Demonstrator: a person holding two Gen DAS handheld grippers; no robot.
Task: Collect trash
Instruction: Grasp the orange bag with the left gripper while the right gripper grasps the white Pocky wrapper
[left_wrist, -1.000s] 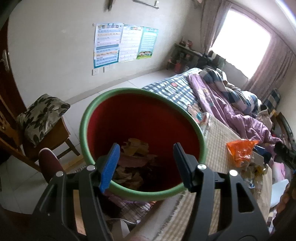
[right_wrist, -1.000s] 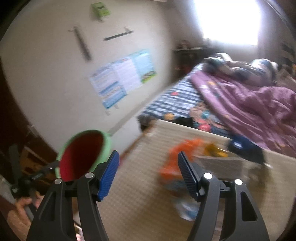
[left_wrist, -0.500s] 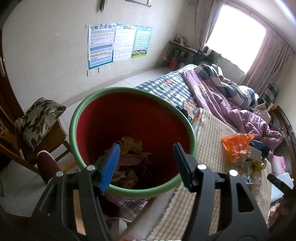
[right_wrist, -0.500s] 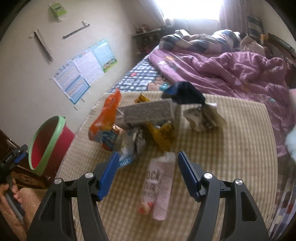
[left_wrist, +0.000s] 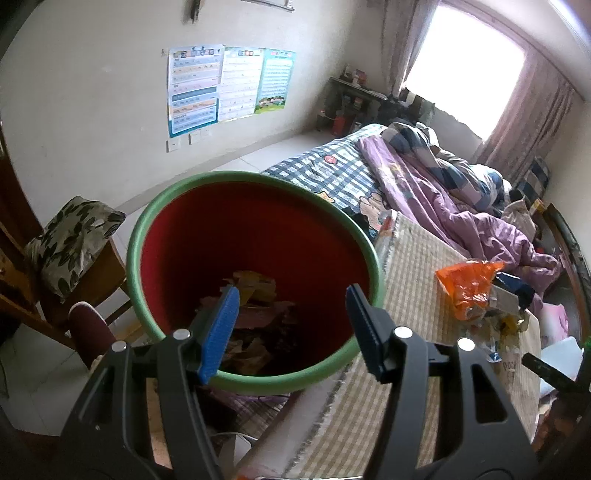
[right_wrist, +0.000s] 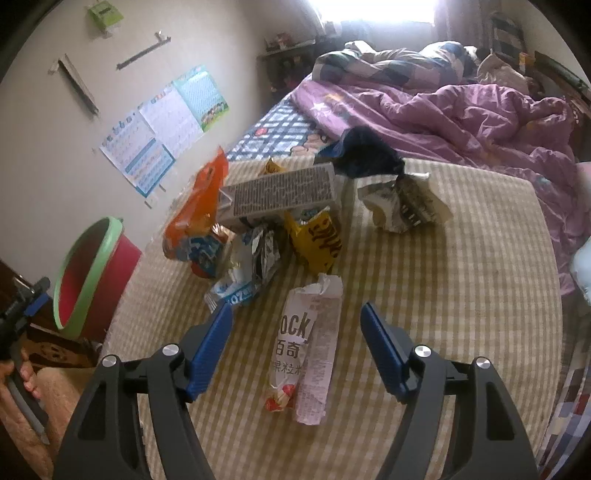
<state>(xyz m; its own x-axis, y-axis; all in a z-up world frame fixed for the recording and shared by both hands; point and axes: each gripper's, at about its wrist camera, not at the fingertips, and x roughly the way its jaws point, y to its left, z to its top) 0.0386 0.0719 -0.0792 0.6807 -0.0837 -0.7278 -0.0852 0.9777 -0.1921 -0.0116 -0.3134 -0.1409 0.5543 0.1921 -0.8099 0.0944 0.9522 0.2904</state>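
A red bin with a green rim (left_wrist: 137, 236) holds paper scraps and fills the left wrist view. My left gripper (left_wrist: 292, 291) hangs over its near rim, pads apart and nothing pinched between them. On the checked mat (right_wrist: 461, 295) lies a flat white snack wrapper (right_wrist: 306, 350), pointing away from me. My right gripper (right_wrist: 295, 306) hovers over it with its jaws opening. The wrapper lies between the fingers, and the pads do not touch it. The bin (right_wrist: 92, 266) stands tilted at the left of the right wrist view.
Beyond the wrapper lies a pile: an orange bag (right_wrist: 207, 192), a grey patterned box (right_wrist: 280, 192), a yellow packet (right_wrist: 317, 243), a blue-white wrapper (right_wrist: 240, 280) and a crumpled white one (right_wrist: 402, 203). A purple duvet (right_wrist: 480, 110) covers the bed behind. A cushioned chair (left_wrist: 70, 240) stands left of the bin.
The right gripper swung away from the bin and came down over the trash pile, ending above the white wrapper with its fingers slightly wider. The left gripper stayed over the bin.
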